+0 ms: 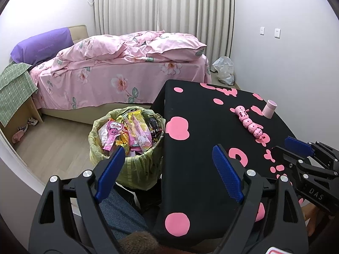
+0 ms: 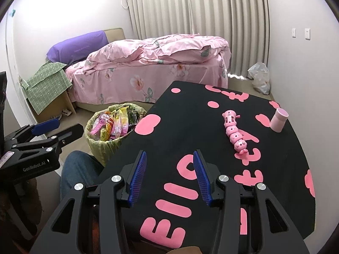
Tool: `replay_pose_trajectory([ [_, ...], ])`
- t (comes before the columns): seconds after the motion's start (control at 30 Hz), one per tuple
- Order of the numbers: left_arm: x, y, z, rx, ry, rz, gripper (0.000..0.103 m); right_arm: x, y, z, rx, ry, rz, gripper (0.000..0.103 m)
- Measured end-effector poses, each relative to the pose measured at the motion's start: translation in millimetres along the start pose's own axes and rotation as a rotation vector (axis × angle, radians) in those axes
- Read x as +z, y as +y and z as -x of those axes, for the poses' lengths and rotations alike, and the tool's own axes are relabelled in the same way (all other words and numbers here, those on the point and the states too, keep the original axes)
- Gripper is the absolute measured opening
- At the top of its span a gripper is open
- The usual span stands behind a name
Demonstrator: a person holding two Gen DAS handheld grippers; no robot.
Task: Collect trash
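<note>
A trash bin (image 1: 99,150) with a yellow-green liner stands on the floor left of the table, also in the right wrist view (image 2: 95,141). It is full of snack wrappers (image 1: 131,131) (image 2: 114,124). My left gripper (image 1: 167,152) is open and empty, over the table's left edge beside the bin. My right gripper (image 2: 169,158) is open and empty, low over the black table (image 2: 186,131) near me. Each gripper shows in the other's view, the right (image 1: 296,146) and the left (image 2: 48,127).
On the black table with pink shapes (image 1: 190,110) lie a pink caterpillar toy (image 1: 250,122) (image 2: 235,131) and a pink cup (image 1: 269,109) (image 2: 279,119). A pink bed (image 1: 118,69) stands behind. A white plastic bag (image 1: 224,69) sits in the corner. My knee (image 1: 120,209) is below.
</note>
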State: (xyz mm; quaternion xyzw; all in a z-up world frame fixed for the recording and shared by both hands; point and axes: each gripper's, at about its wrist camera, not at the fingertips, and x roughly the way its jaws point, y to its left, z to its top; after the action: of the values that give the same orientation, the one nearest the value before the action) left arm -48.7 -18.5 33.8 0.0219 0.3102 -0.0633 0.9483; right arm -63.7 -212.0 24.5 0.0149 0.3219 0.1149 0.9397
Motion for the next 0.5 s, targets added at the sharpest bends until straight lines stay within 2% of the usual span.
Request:
replay_pose_trajectory([
  [0.5, -2.7, 2.0, -2.3, -0.004, 0.007, 0.008, 0.080, -1.7, 5.2, -2.4, -0.011, 0.003, 0.006, 0.043],
])
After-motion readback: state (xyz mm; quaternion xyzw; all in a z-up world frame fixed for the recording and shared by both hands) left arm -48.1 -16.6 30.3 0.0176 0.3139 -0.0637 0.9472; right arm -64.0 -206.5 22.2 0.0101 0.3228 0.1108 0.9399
